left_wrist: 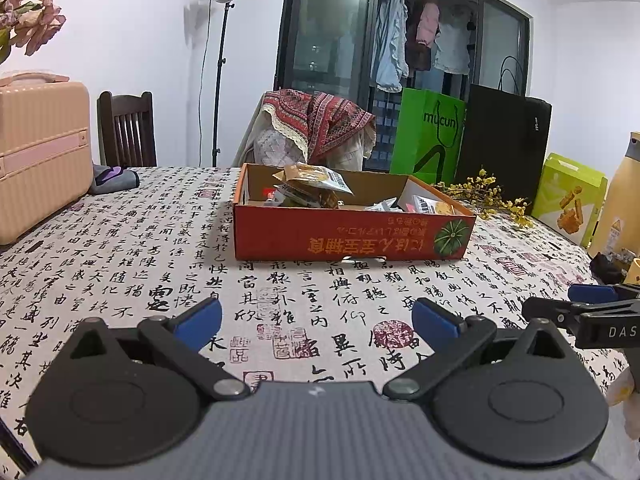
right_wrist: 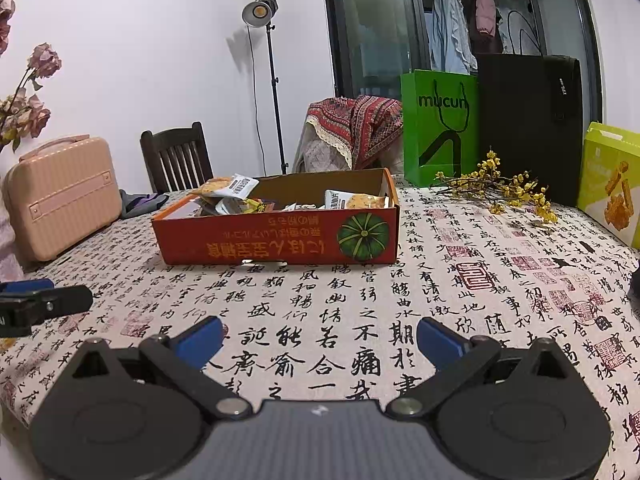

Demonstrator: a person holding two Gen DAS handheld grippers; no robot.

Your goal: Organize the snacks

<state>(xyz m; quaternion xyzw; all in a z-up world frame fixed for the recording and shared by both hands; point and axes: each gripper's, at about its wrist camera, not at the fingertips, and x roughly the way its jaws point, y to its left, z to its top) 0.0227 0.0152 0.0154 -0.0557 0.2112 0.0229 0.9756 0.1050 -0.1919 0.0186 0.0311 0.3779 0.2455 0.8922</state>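
A shallow red cardboard box (left_wrist: 352, 236) with a green pumpkin print sits on the calligraphy tablecloth (left_wrist: 160, 264); it also shows in the right wrist view (right_wrist: 276, 240). Several snack packets lie inside it, one pile at the left (left_wrist: 316, 188) (right_wrist: 228, 192) and one packet at the right (left_wrist: 432, 205) (right_wrist: 356, 201). My left gripper (left_wrist: 316, 320) is open and empty, low over the cloth in front of the box. My right gripper (right_wrist: 320, 340) is open and empty, beside it to the right. Each gripper's tip shows at the edge of the other's view.
A pink case (left_wrist: 40, 152) stands at the table's left. A green shopping bag (right_wrist: 440, 128), a black bag (right_wrist: 528, 120), yellow flower sprigs (right_wrist: 500, 188) and a lime snack box (right_wrist: 612, 184) stand at the back right. Chairs and a lamp stand lie behind.
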